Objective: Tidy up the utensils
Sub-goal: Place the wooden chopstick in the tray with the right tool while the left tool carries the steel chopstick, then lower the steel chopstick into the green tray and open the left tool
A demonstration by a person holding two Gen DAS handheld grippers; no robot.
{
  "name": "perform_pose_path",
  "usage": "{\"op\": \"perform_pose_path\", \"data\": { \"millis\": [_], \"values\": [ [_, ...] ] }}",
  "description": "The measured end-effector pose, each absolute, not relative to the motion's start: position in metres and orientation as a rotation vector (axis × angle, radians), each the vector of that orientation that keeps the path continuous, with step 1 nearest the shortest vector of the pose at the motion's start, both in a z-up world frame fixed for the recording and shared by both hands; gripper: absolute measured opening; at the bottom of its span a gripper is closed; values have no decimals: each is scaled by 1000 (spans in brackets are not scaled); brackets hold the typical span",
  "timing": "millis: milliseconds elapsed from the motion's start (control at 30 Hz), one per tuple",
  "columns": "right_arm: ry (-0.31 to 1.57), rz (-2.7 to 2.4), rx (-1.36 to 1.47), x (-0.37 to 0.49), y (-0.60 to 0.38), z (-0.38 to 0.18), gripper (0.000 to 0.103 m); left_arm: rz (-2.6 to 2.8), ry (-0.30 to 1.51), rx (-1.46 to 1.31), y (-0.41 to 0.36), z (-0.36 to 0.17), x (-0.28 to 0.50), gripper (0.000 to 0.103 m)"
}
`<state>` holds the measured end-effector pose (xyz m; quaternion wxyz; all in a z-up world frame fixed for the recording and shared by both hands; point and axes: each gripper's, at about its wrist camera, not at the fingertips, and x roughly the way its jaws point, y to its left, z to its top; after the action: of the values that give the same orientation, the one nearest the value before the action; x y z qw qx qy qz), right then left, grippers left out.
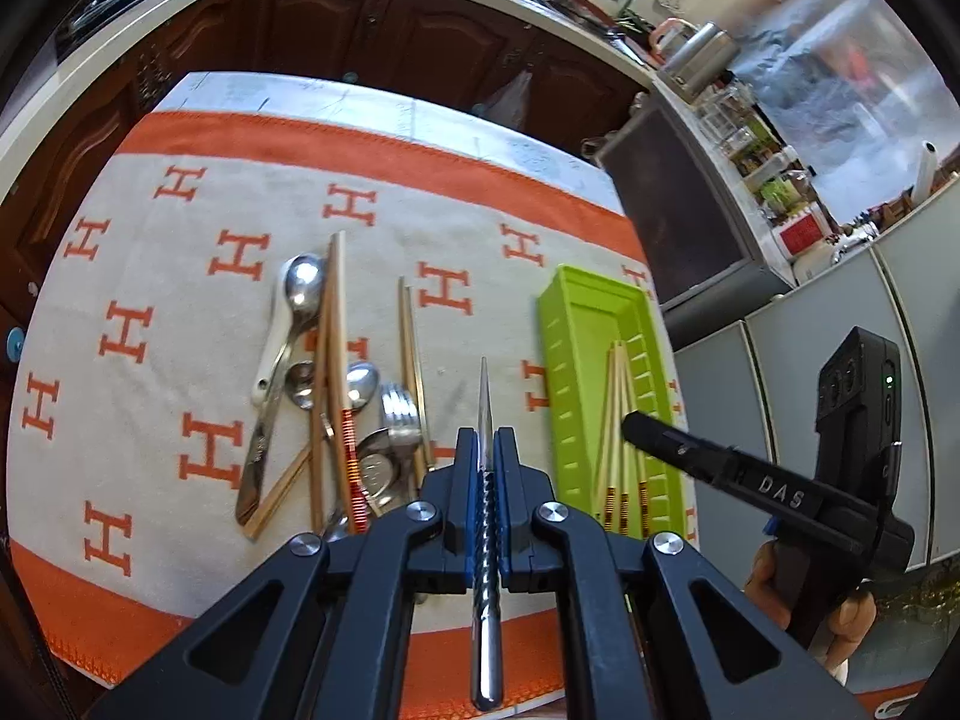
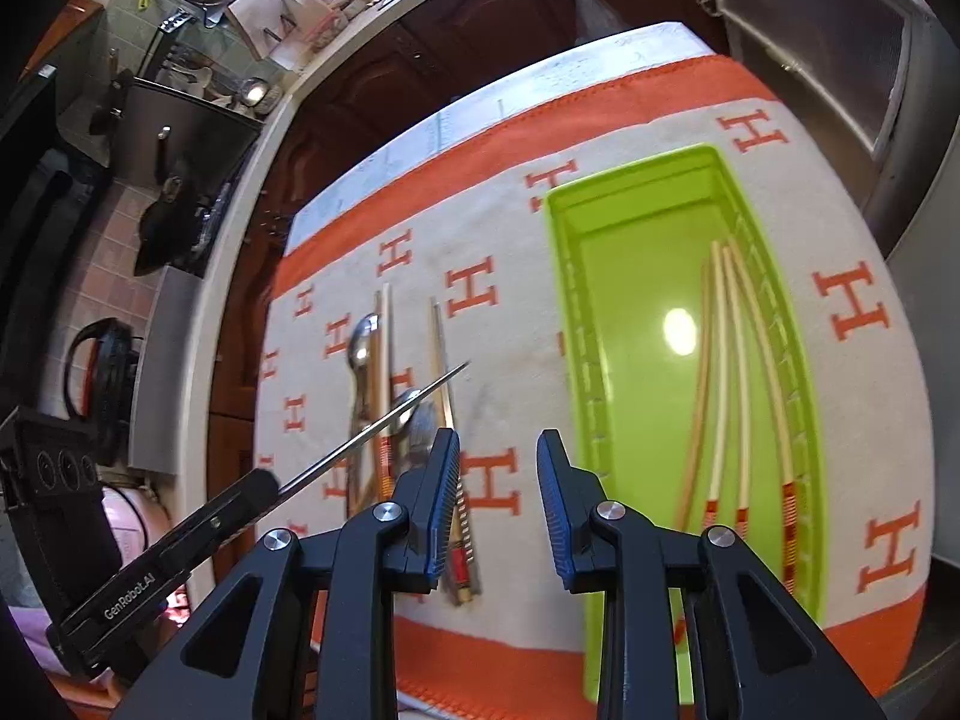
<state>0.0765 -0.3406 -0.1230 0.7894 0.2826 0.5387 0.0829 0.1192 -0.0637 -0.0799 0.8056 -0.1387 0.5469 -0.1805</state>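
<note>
My left gripper (image 1: 486, 441) is shut on a silver metal chopstick (image 1: 485, 402) whose tip points forward over the cloth; its twisted handle runs back between the pads. To its right lies a lime-green tray (image 1: 552, 336) with several wooden chopsticks (image 1: 618, 420) inside. A pile of spoons, a fork and wooden chopsticks (image 1: 336, 384) lies to the left. My right gripper (image 2: 498, 450) is open with nothing between its fingers, just left of the green tray (image 2: 630, 276). The wooden chopsticks (image 2: 729, 360) lie along the tray's right side. My left gripper (image 2: 264, 483) holds the metal chopstick (image 2: 372, 426) at lower left.
A white cloth with orange H marks (image 1: 180, 276) covers the table. Dark wooden cabinets (image 1: 372, 24) and a pale counter stand behind it. A grey appliance (image 1: 678, 198) is at the right, close to the tray. A person's hand (image 1: 840, 606) holds the right gripper.
</note>
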Motion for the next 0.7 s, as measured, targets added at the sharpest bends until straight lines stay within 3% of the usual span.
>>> {"op": "perform_pose_path", "data": {
  "millis": [367,700],
  "values": [
    [1002,29,692,19,-393,-99,27,-474,1088,-219,-147,-46,128,3],
    [1003,-64,779,-37,-452,-129,27,-397,1169,-90,-233,-116,143,3]
  ]
}}
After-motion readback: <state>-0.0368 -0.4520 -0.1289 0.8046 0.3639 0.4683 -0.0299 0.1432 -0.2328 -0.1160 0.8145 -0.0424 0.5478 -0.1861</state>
